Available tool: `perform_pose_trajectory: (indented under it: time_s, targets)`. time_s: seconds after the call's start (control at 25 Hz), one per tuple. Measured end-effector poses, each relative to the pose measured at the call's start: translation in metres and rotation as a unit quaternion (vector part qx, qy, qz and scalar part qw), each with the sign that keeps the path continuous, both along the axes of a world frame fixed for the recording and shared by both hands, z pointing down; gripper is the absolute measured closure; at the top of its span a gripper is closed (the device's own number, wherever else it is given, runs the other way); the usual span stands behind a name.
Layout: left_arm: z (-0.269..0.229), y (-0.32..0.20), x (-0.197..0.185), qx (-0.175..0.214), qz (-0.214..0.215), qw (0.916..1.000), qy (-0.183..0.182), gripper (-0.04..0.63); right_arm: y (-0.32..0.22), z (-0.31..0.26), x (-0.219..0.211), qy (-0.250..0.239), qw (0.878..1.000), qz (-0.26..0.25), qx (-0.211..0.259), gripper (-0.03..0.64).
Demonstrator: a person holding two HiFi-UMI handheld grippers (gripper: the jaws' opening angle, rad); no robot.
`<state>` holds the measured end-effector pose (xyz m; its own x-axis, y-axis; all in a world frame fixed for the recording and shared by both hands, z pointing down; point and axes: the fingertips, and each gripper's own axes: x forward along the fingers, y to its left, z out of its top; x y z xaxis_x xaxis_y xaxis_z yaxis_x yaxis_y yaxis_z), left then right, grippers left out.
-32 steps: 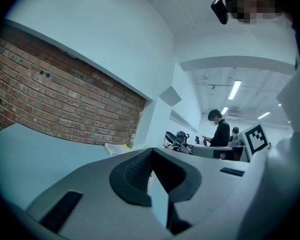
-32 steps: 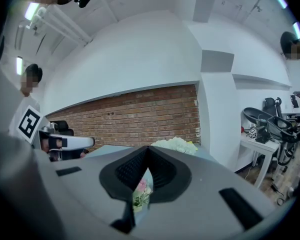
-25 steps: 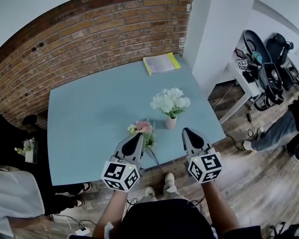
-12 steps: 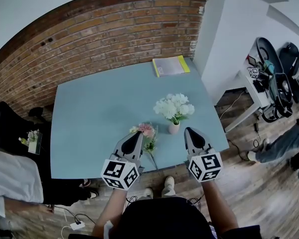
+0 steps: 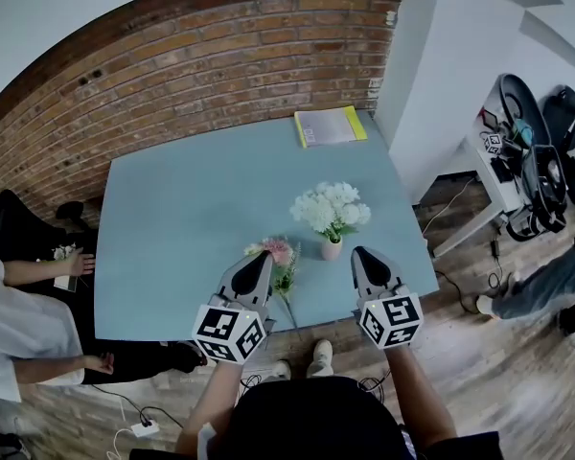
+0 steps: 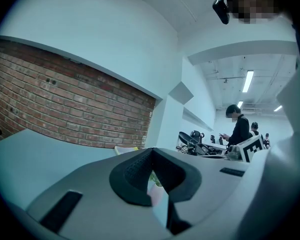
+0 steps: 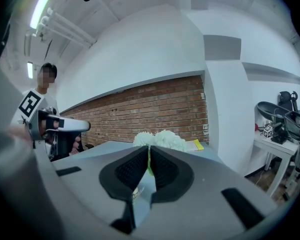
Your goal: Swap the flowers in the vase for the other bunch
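A brick wall (image 5: 172, 65) runs well behind the vase (image 5: 332, 249), past the far edge of the pale blue tabletop (image 5: 182, 218). The vase stands upright on the tabletop, near its front edge and right of its middle. A white pillar (image 5: 441, 84) rises behind and to the right of the vase. Farther right, well apart from the vase, a side table (image 5: 479, 166) carries dark gear. Well left of the vase, off the tabletop's edge, a person (image 5: 19, 319) in white sleeves sits.

The left claw (image 5: 264, 259) reaches in from the front, left of the vase. It is clenched: in the left claw view (image 6: 150, 151) its pads meet at the tips with nothing pinched between them. The right claw (image 5: 359, 254) is just right of the vase, its tip close beside it with no contact visible. It too is clenched and empty, its pads meeting at the tips in the right claw view (image 7: 149, 148).

A yellow-edged booklet (image 5: 331, 126) lies flat well behind the vase, at the tabletop's far edge. The white flowers (image 5: 331, 209) stand in the vase, spreading wider than it, and in the right claw view they show just above that claw's tips (image 7: 162, 139). The pink bunch (image 5: 276, 254) lies flat just left of the vase. Its blooms point toward the wall and its stems trail toward the front edge. The left claw's tip is right beside it; whether they touch cannot be told.
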<state>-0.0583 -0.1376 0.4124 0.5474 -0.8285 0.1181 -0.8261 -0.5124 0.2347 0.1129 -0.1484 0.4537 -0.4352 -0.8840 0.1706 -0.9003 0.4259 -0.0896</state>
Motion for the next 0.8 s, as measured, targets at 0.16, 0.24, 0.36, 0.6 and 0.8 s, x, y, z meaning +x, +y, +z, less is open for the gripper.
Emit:
perform_pose_trajectory:
  time_s: [0.16, 0.24, 0.36, 0.6, 0.8]
  targets:
    - [0.001, -0.003, 0.005, -0.002, -0.002, 1.0, -0.003, 0.589, -0.003, 0.007, 0.004, -0.003, 1.0, -0.006, -0.009, 0.611]
    - [0.002, -0.004, 0.007, -0.003, -0.003, 1.0, -0.004, 0.589, -0.004, 0.009, 0.005, -0.004, 1.0, -0.009, -0.011, 0.611]
    - [0.002, -0.005, 0.011, -0.004, -0.004, 1.0, -0.005, 0.589, -0.006, 0.014, 0.007, -0.006, 1.0, -0.015, -0.017, 0.603]
    - [0.004, -0.008, 0.017, -0.005, -0.007, 0.9999, -0.011, 0.589, -0.011, 0.025, 0.006, -0.011, 0.999, -0.034, -0.034, 0.497]
    - [0.006, -0.012, 0.02, -0.006, -0.012, 0.9998, -0.015, 0.589, -0.018, 0.034, 0.006, -0.015, 0.998, -0.042, -0.044, 0.416]
